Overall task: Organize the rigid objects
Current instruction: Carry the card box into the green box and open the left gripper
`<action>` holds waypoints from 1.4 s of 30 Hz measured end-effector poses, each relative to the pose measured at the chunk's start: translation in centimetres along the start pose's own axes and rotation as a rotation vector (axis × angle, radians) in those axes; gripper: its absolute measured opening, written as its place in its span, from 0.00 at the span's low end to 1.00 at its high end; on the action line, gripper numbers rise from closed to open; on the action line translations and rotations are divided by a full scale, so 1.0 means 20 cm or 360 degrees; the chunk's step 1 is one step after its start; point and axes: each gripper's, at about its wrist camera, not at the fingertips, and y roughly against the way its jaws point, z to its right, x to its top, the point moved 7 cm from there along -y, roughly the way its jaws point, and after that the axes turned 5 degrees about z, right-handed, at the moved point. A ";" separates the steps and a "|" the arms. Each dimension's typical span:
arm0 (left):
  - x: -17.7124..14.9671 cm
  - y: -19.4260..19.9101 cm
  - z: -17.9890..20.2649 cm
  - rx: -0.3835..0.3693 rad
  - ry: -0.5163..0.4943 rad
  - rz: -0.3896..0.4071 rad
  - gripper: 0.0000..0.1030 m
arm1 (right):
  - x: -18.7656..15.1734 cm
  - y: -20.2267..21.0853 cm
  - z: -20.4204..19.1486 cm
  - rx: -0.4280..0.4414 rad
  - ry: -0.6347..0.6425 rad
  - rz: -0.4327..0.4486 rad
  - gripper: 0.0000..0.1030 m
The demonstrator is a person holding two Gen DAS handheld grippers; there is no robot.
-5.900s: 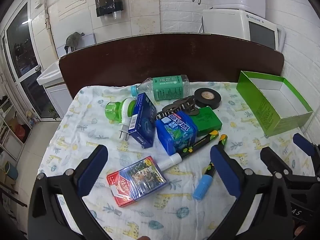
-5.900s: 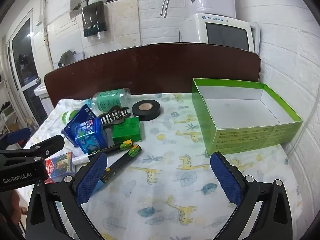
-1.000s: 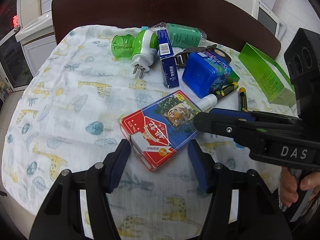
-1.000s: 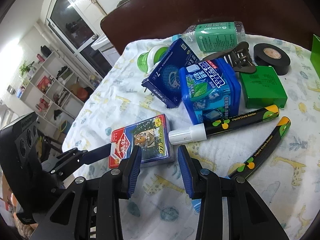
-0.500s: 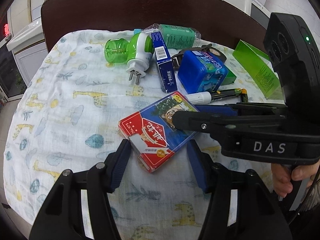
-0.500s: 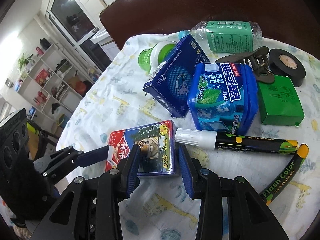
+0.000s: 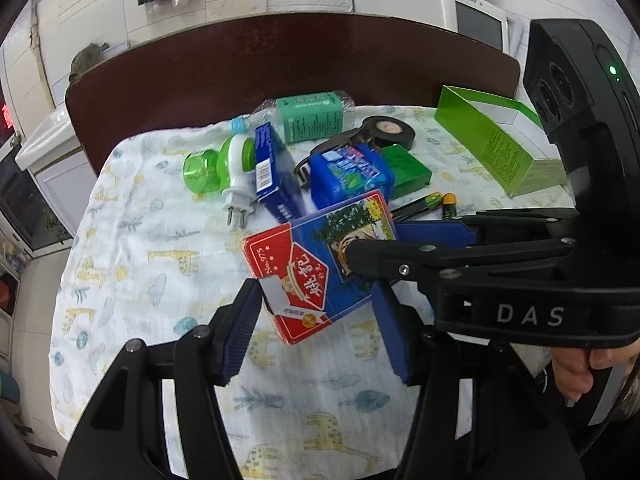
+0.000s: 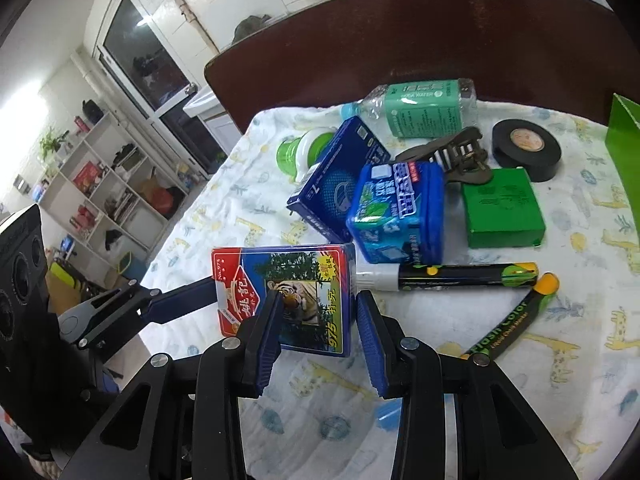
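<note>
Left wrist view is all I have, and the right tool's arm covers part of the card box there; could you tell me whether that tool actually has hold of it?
Observer: Yes. In the right wrist view the card box sits between both pads of the right tool, which is closed on it.
Operator: Thank you. Where is the white end of the black marker?
Observer: The black marker lies flat on the cloth, and its white cap is right beside the box's right edge.
Operator: Is anything lying under the right tool?
Observer: A small blue piece shows on the cloth beneath its right finger. The rest of it is hidden.
</note>
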 end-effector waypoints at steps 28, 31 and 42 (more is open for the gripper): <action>0.93 -0.50 1.59 -0.0614 -0.0702 0.0171 0.54 | 0.40 1.16 1.51 -0.0763 -0.0394 0.0629 0.40; 0.96 -0.62 1.66 -0.0608 -0.0715 0.0107 0.54 | 0.39 1.13 1.68 -0.0768 -0.0468 0.0601 0.40; 0.97 -0.90 1.75 -0.0588 -0.0746 -0.0122 0.54 | 0.39 0.91 2.00 -0.0751 -0.0613 0.0482 0.40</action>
